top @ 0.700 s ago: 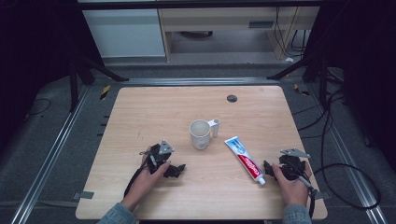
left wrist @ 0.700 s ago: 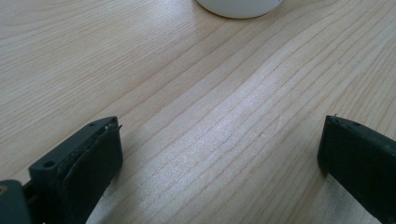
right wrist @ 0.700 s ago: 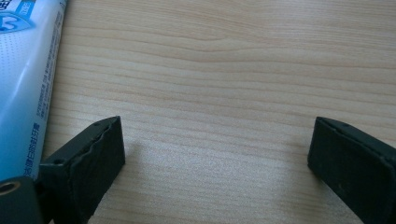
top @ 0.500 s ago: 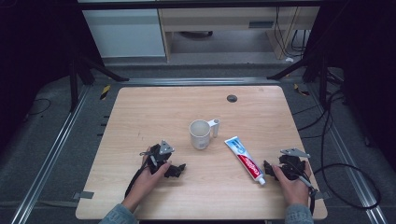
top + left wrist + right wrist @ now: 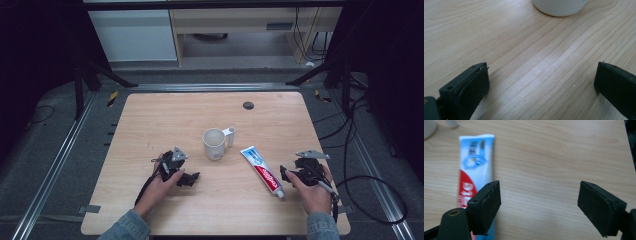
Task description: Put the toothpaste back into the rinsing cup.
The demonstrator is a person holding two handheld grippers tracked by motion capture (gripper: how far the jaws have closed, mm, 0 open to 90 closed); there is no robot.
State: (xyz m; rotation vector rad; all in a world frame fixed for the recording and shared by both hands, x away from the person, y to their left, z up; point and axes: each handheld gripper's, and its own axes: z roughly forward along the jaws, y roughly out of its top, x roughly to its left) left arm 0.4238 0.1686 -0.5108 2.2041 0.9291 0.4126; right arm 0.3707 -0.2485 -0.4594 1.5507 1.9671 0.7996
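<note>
A white mug (image 5: pixel 214 144) stands upright near the middle of the wooden table (image 5: pixel 165 115), its handle to the right. A blue, white and red toothpaste tube (image 5: pixel 262 171) lies flat to the mug's right. My left gripper (image 5: pixel 190 178) rests low on the table, left of and nearer than the mug. It is open over bare wood in the left gripper view (image 5: pixel 541 80), with the mug's base (image 5: pixel 560 7) ahead. My right gripper (image 5: pixel 286 173) sits just right of the tube's cap end. Its jaws are open (image 5: pixel 539 205), and the tube (image 5: pixel 475 162) lies under and beside one jaw.
A small black round grommet (image 5: pixel 248 105) is set in the far part of the tabletop. Metal rails and cables run along the floor on both sides. A white cabinet (image 5: pixel 132 35) and a shelf stand beyond the table.
</note>
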